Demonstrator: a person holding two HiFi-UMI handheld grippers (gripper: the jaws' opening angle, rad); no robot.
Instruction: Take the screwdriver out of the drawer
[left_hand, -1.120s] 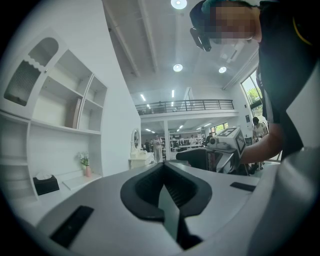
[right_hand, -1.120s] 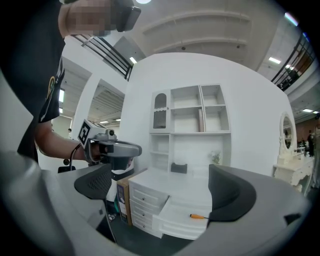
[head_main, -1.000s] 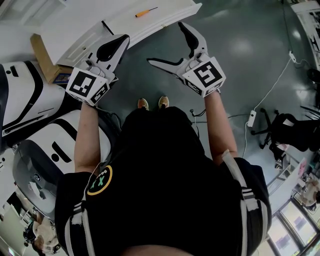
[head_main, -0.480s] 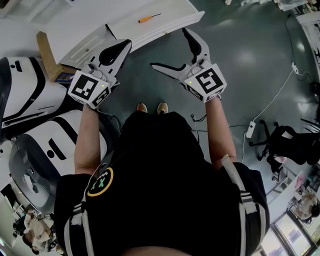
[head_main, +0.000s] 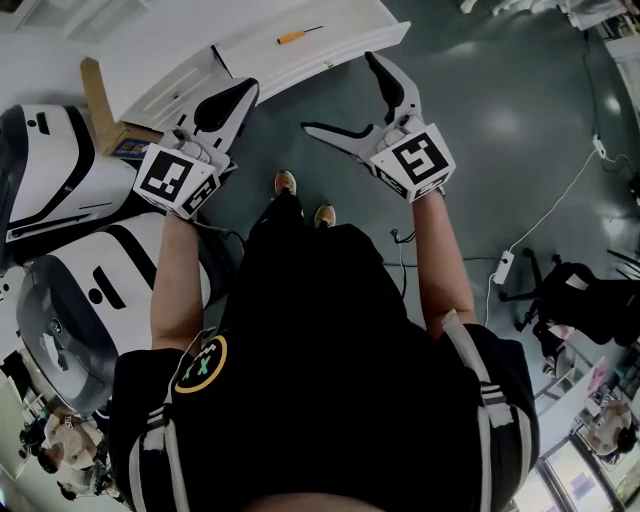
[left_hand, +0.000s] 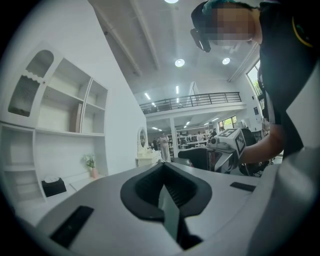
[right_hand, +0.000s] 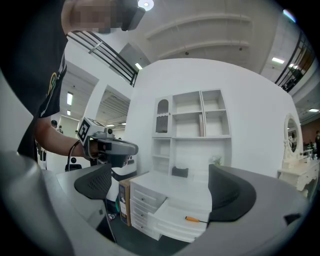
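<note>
Left hand-held gripper (head_main: 236, 94) clenched empty, right hand-held gripper (head_main: 340, 92) released. Screwdriver (head_main: 298, 36) at 12 o'clock looks light, stiff; I'd grip its handle.

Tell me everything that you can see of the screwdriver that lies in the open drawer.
The screwdriver is small and slim. It has an orange handle, which looks like plastic, and a thin dark shaft; the tip is too small to make out. It lies flat in the pulled-out white drawer, roughly along the drawer's front edge, with its handle to the left in both the head view and the right gripper view. Only the drawer's floor touches it, and nothing grips it.
</note>
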